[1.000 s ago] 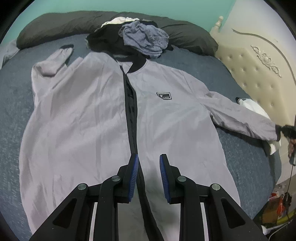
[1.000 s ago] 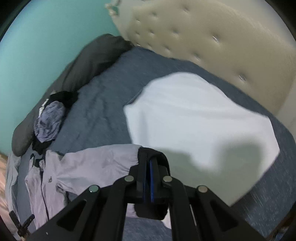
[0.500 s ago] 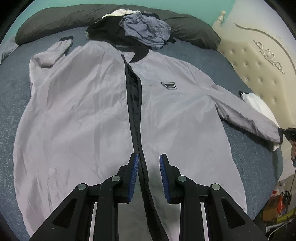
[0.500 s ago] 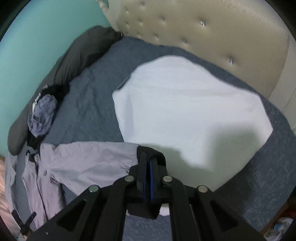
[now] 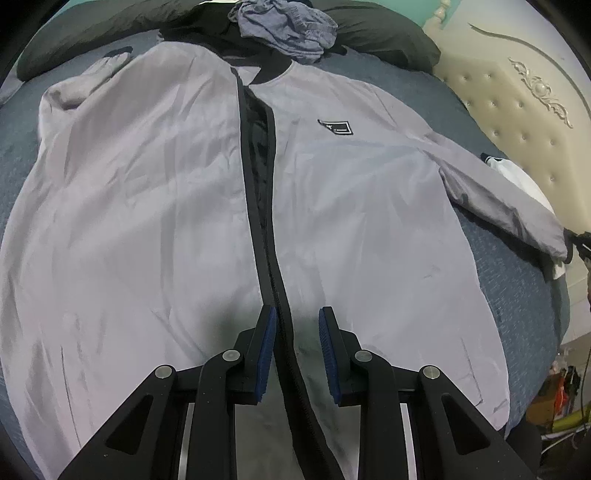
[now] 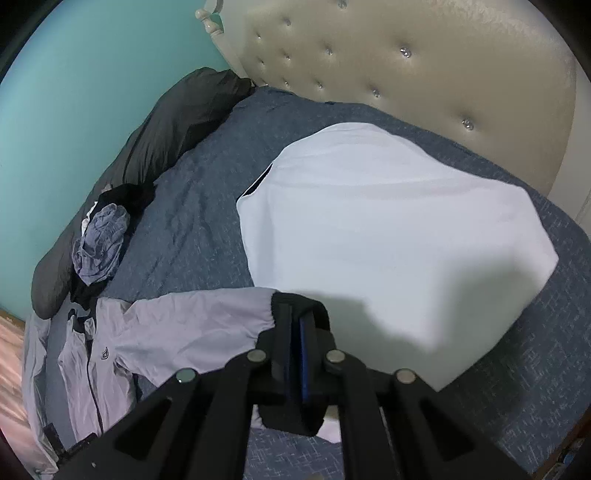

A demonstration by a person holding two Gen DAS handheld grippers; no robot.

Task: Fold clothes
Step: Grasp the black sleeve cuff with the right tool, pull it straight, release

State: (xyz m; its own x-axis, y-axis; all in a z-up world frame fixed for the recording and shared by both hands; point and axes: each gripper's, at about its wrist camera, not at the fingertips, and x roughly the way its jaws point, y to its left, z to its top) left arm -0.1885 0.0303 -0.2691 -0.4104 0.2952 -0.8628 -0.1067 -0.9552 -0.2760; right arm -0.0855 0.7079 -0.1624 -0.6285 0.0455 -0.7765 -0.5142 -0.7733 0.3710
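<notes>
Bedroom, teal wall point(image 6: 92, 92) behind a bed point(image 6: 207, 192) covered in a dark blue textured spread; a cream tufted headboard point(image 6: 424, 62) with stud buttons stands at one end of the bed, with carved scrollwork visible in the left wrist view.

Item 1: lavender-grey jacket point(image 5: 155, 206), laid flat and face up across the bed, black zip placket point(image 5: 264, 206) running down its middle, a small dark chest badge point(image 5: 335, 127) beside the placket. One sleeve reaches toward the headboard; the other is bunched at the far corner of the jacket.

Item 2: long dark pillow point(image 6: 177, 122), along the bed's edge against the teal wall.

Item 3: heap of clothes, a crumpled blue-grey garment point(image 5: 288, 26) on top of black fabric, touching the jacket collar and resting against the pillow.

Item 4: white folded garment point(image 6: 388, 229), on the bed beside the headboard, its near edge under the jacket's cuff.

Item 5: left claw point(image 5: 295, 350), fingers spread, low over the jacket's lower front, the placket passing between its blue pads point(image 5: 266, 350).

Item 6: right claw point(image 6: 301, 354), pressed together on the black cuff point(image 6: 291, 413) of the jacket's headboard-side sleeve.

Clutter of uncertain kind sits on the floor past the bed's corner.
</notes>
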